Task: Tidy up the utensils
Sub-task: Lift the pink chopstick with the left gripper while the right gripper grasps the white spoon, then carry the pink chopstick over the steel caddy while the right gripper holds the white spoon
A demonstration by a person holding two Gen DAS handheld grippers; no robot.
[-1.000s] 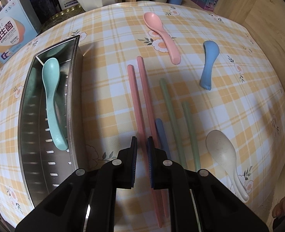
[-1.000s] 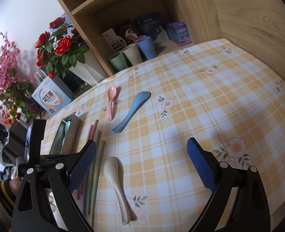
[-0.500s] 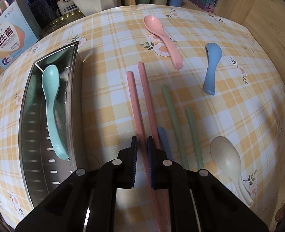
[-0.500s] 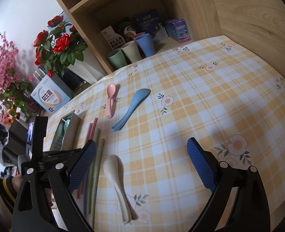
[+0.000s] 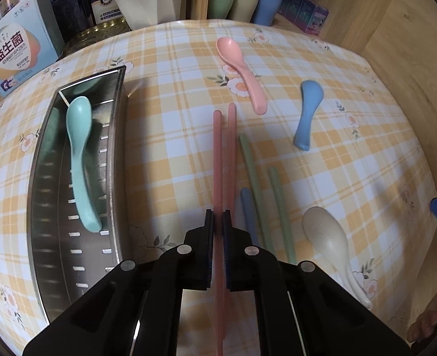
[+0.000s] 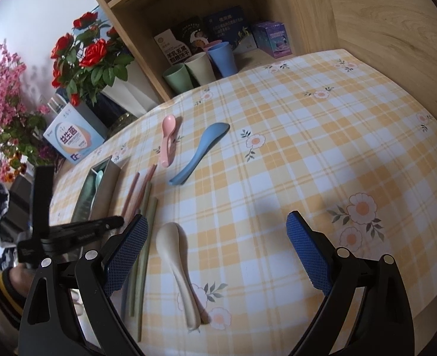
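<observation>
My left gripper point(image 5: 218, 222) is shut on one pink chopstick point(image 5: 217, 160), with its pair point(image 5: 232, 148) just right of it. Two green chopsticks point(image 5: 252, 172) and a blue one point(image 5: 248, 210) lie further right. A steel utensil tray point(image 5: 40, 207) at the left holds a mint spoon point(image 5: 79, 160). A pink spoon point(image 5: 242, 71), a blue spoon point(image 5: 307, 112) and a beige spoon point(image 5: 331, 243) lie on the checked cloth. My right gripper point(image 6: 215, 252) is open and empty, above the cloth beside the beige spoon point(image 6: 176, 261).
Three cups point(image 5: 242, 3) and small boxes stand in the wooden shelf at the back. A white-blue box point(image 5: 13, 50) and a flower vase point(image 6: 117, 89) stand at the back left. A wooden wall point(image 6: 396, 29) bounds the right side.
My left gripper has drawn back along the pink chopsticks and its jaws have closed tighter on one. The right gripper has stayed nearly still and open.
</observation>
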